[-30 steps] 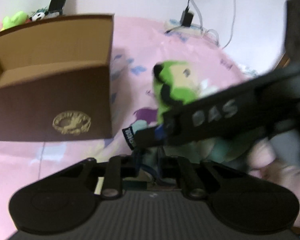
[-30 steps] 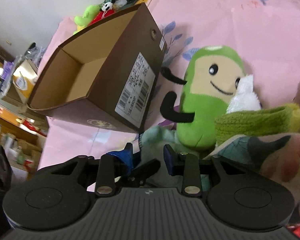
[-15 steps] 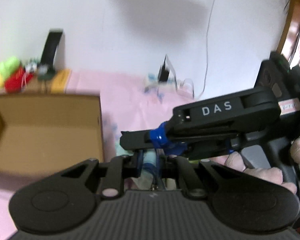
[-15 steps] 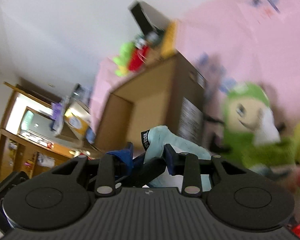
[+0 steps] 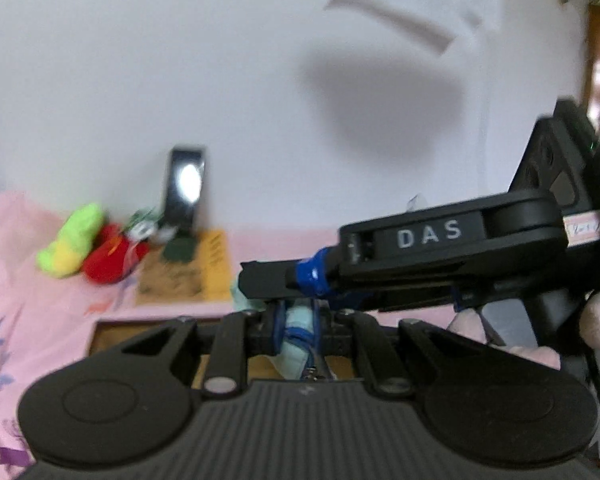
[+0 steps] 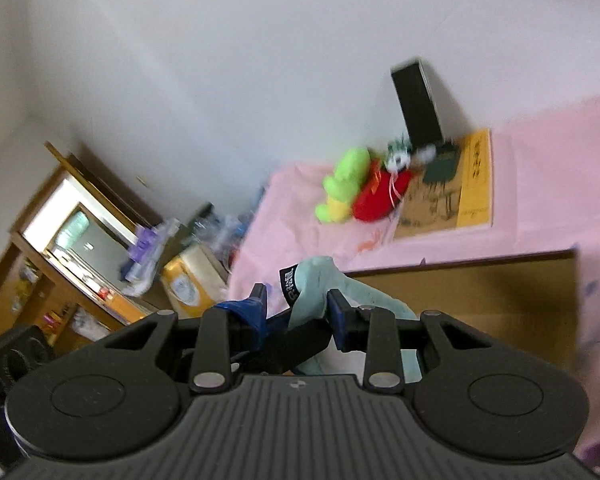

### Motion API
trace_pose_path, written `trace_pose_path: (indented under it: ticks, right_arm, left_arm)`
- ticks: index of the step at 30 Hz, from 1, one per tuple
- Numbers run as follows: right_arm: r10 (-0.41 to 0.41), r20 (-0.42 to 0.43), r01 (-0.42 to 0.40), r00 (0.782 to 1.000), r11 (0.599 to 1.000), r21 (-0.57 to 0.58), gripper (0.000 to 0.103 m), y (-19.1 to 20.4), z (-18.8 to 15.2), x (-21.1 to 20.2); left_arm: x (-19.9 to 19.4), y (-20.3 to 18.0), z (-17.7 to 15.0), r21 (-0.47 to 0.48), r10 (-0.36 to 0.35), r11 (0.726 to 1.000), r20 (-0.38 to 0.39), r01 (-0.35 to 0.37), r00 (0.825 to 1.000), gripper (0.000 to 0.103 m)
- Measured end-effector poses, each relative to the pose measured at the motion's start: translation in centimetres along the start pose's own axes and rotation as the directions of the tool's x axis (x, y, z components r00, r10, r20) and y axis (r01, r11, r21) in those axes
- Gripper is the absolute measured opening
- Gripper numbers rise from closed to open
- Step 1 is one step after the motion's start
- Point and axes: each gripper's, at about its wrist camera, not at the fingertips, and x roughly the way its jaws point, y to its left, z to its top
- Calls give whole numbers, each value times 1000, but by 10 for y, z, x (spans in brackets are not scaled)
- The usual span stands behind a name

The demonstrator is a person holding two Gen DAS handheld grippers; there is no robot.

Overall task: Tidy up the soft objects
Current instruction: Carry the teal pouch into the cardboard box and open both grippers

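A pale teal soft cloth item with a black label (image 6: 320,280) is pinched by both grippers at once. My left gripper (image 5: 296,322) is shut on it (image 5: 298,332). My right gripper (image 6: 298,300) is shut on it too, and its black body marked DAS (image 5: 428,236) crosses the left wrist view. Both hold the cloth above the open brown cardboard box (image 6: 480,292), whose far rim also shows in the left wrist view (image 5: 112,330). The cloth's lower end hangs toward the box interior.
A pink bedsheet (image 6: 540,168) covers the bed. A green-yellow plush (image 6: 344,184), a red plush (image 6: 380,196), a yellow-edged book (image 6: 456,192) and a black upright box (image 6: 416,108) lie by the white wall. A wooden shelf unit (image 6: 72,240) stands at left.
Both grippers rose together with the teal cloth, off the bed and away from the green plush, to above the box. Both views tilted up toward the wall.
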Motion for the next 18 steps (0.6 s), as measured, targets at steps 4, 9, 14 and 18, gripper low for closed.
trace_pose_path:
  ticks: [4,9,14,18]
  right_arm:
    - [-67,-63,69,996,997,18,15,-6,-11,70]
    - [-125,-139,135,982,988,72,15,-20,-15,135]
    - [-192,-194,213,962,973,94,19,-27,-21,166]
    - [-215,-189,237,958,966,102,19,-26,-23,163]
  left_arm:
    - [26,49,-16,15,64,998,-98,-62,993,6]
    - [55,104,-31,10,118,993,-200,-118,973,16]
    - [70,137,-43,-5,174,983,-299,-184,938,26]
    - [64,149,-45,-26,174,981,-326,-193,929,36]
